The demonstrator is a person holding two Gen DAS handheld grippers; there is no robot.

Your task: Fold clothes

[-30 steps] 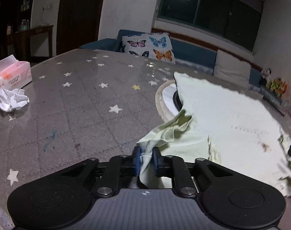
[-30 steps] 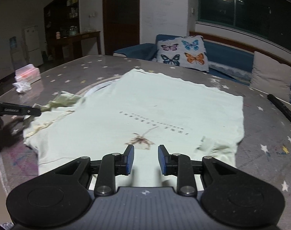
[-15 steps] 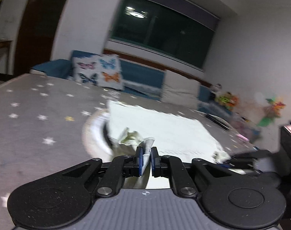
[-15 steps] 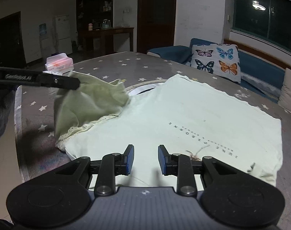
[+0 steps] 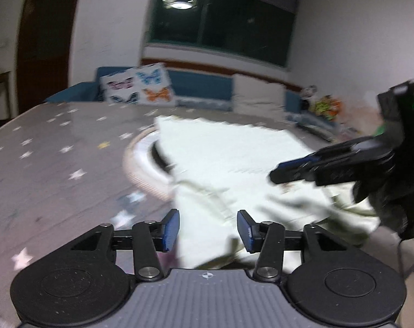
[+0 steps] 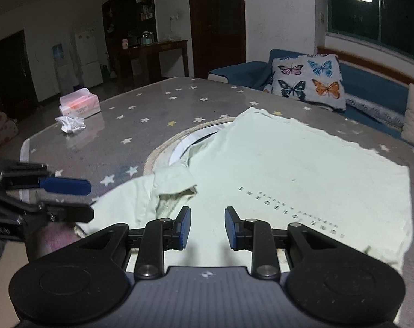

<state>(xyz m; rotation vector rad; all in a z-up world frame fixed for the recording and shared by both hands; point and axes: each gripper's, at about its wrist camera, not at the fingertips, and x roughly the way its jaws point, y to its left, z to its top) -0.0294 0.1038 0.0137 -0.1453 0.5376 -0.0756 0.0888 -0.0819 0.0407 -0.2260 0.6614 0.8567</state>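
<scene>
The pale green shirt (image 6: 289, 175) lay spread on the star-patterned bench (image 6: 141, 125), print side up, part of it over a round mat (image 6: 163, 150). Its sleeve (image 6: 174, 183) sat folded in over the body, apparently the reason the left claw (image 5: 207, 229) hovered just there, its jaws opening, nothing pinched between the blue pads. The right claw (image 6: 207, 228) hung over the near hem, partly open and empty, probably waiting for the next fold. A tissue box (image 6: 80, 106) stood well apart.
</scene>
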